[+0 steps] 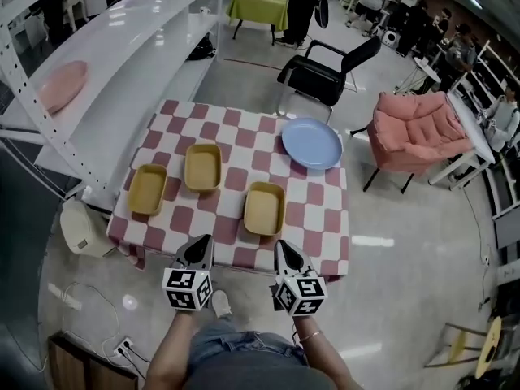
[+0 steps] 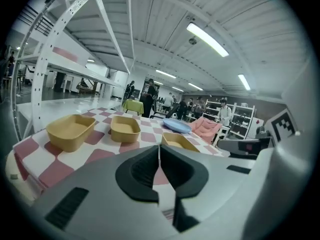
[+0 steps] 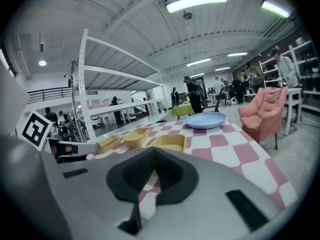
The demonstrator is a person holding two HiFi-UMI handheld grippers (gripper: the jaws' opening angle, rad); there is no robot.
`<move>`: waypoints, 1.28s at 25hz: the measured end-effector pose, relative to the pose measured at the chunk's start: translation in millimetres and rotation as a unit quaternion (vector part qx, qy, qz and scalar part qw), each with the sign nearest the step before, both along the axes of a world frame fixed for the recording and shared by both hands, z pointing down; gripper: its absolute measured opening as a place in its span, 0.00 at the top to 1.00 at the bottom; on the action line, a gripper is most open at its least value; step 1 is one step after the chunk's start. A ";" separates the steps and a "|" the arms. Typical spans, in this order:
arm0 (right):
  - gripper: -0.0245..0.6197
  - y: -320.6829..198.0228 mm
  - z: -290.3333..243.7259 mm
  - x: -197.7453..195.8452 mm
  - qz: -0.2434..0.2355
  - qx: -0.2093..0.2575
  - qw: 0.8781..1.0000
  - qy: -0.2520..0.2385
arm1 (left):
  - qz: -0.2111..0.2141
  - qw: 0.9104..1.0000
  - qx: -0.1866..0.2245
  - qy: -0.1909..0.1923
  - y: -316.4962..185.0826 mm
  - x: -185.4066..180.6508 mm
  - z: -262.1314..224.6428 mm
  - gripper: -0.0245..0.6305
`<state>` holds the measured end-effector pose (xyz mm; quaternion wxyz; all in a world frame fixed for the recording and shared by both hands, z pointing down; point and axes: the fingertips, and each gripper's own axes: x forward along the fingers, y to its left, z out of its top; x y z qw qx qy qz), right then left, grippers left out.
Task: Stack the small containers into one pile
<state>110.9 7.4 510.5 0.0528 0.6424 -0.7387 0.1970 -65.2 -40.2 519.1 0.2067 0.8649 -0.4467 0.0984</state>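
Three small yellow containers lie apart on the red-and-white checked table [image 1: 321, 210]: one at the left [image 1: 147, 188] [image 2: 71, 130], one in the middle [image 1: 202, 166] [image 2: 125, 128], one nearer on the right [image 1: 265, 208] [image 3: 170, 143]. All three are empty and none sits inside another. My left gripper [image 1: 205, 242] [image 2: 159, 147] hovers over the table's near edge with its jaws shut on nothing. Beside it, my right gripper [image 1: 279, 246] [image 3: 153, 152] is also shut and empty, just short of the right container.
A blue plate [image 1: 312, 143] [image 3: 205, 120] lies at the table's far right corner. A white shelf rack [image 1: 122, 63] runs along the left side. A black chair [image 1: 325, 71] and a pink armchair [image 1: 418, 128] stand beyond the table. A beige appliance [image 1: 81, 227] sits on the floor at the left.
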 end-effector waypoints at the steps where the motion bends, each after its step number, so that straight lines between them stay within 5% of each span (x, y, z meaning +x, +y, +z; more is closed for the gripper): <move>1: 0.95 -3.6 1.1 3.4 0.012 -0.003 1.000 0.002 | 0.009 1.000 -0.003 0.002 -7.1 2.8 1.0 0.93; 7: 0.95 -5.0 9.2 22.2 0.080 -0.018 0.997 0.004 | 0.074 0.997 -0.010 -0.005 -29.4 28.2 8.4 0.89; 17: 0.95 -10.0 15.7 46.7 0.115 -0.030 0.993 0.020 | 0.128 0.991 -0.034 -0.020 -45.6 79.6 24.5 0.85; 32: 0.95 -30.7 26.9 87.6 0.132 -0.032 0.991 0.001 | 0.111 0.987 -0.075 -0.083 -81.5 128.0 63.3 0.76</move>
